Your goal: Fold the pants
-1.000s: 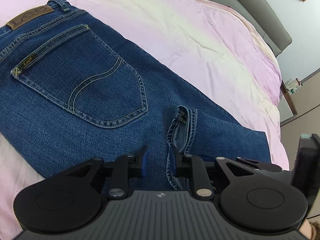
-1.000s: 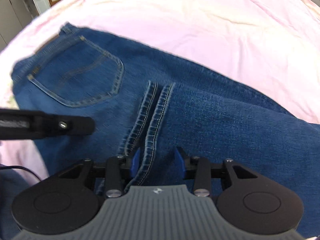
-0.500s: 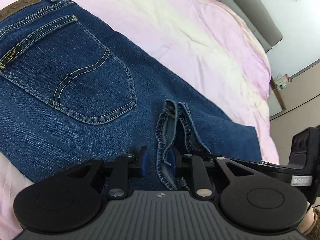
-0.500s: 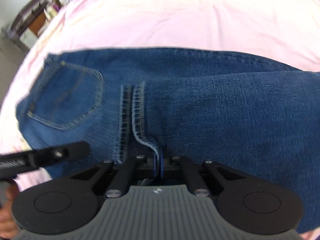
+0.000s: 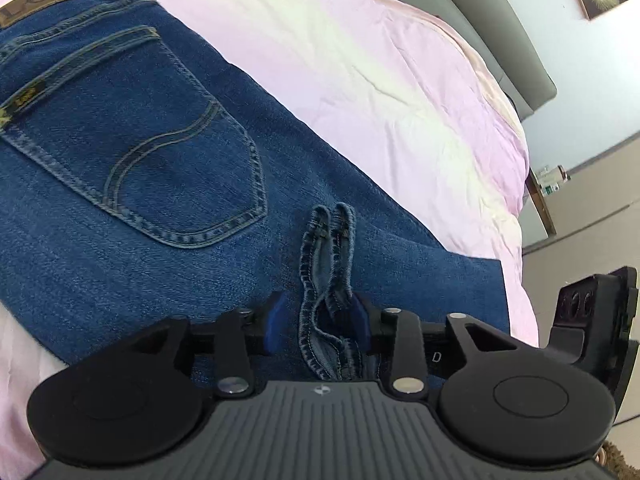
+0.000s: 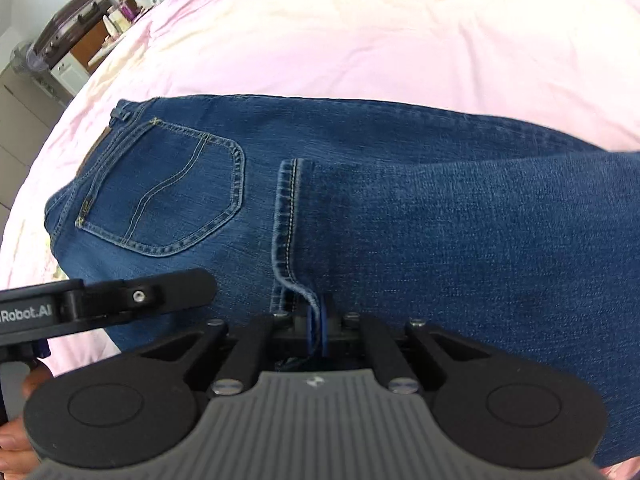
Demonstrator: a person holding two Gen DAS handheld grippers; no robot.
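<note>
Blue jeans (image 5: 140,200) lie back-pocket up on the bed, with the legs folded over so that the leg hems (image 5: 326,248) rest near the seat. My left gripper (image 5: 317,320) straddles the hems; its jaws are opening, the left pad stands clear of the cloth and the right pad is against it. In the right wrist view the jeans (image 6: 440,240) fill the middle. My right gripper (image 6: 320,322) is shut on the upper leg hem (image 6: 294,216), whose near end is pinched and raised. The left gripper's body (image 6: 120,300) pokes in from the left.
A pink sheet (image 5: 360,60) covers the bed all around the jeans. A grey headboard (image 5: 500,40) and a bedside stand (image 5: 548,188) lie beyond it. A cabinet with small items (image 6: 72,40) stands off the bed's far left corner. A hand (image 6: 16,440) shows at the lower left.
My right gripper closed on the hem and rolled, lifting its near end. My left gripper's jaws have widened around the hems and its view tilted a little.
</note>
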